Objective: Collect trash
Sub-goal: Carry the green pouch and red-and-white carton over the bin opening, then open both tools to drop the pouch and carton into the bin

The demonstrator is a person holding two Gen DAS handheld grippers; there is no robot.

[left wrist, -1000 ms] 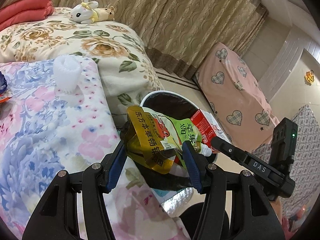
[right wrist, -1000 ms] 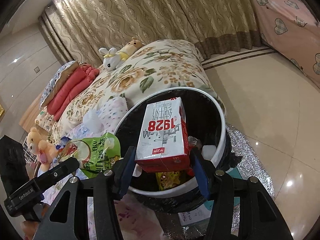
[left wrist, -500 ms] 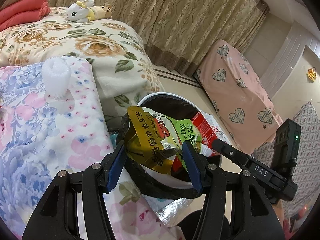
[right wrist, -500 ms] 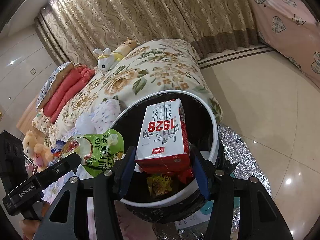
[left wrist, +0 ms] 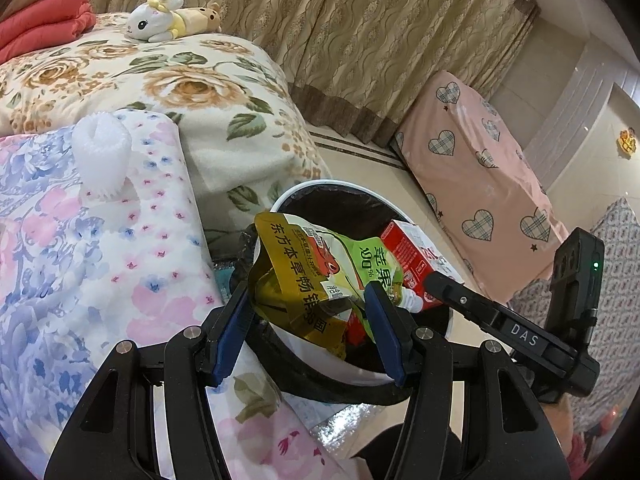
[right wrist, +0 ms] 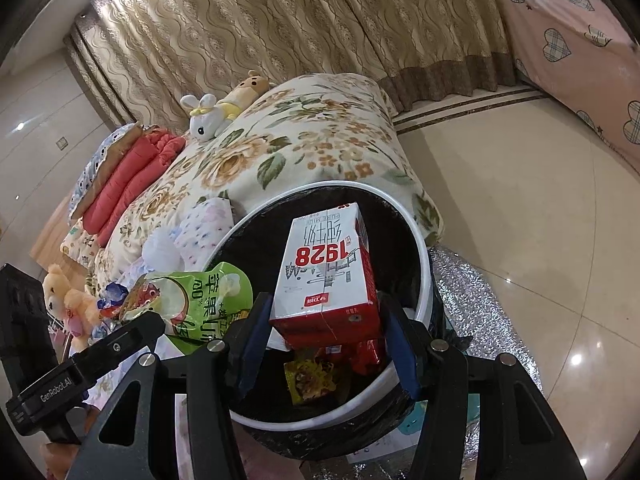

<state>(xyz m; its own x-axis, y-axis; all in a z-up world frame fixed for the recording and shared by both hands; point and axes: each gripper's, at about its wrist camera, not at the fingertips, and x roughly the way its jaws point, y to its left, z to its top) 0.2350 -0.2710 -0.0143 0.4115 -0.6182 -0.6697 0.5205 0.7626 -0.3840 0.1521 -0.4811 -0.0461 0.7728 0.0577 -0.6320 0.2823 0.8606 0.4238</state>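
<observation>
The milk carton (right wrist: 326, 276) hides much of the bin's (right wrist: 424, 264) inside; the wrappers (right wrist: 316, 376) beneath are too crumpled to identify.

- The juice pouch (left wrist: 316, 276) looks like glossy, crinkled plastic film, green and gold.
- The milk carton (right wrist: 330, 272) is smooth printed cardboard with a slight sheen.
- The bin rim (right wrist: 424, 248) is smooth white plastic; the bin liner (right wrist: 264, 248) inside it is thin black plastic film.
- The left gripper (left wrist: 310, 326) has matt black plastic arms, blue rubbery-looking pads (left wrist: 386, 328) and shiny metal pins.
- The floral blanket (left wrist: 224, 120) at the far left looks like soft, fuzzy cloth.
- The curtain (right wrist: 304, 28) is woven cloth with a raised pattern.
- The floor (right wrist: 540, 208) is glossy polished tile.
- The mat (right wrist: 476, 304) under the bin is silvery, crinkled foil.
- The plush rabbit (left wrist: 158, 24) is soft pile fabric.
</observation>
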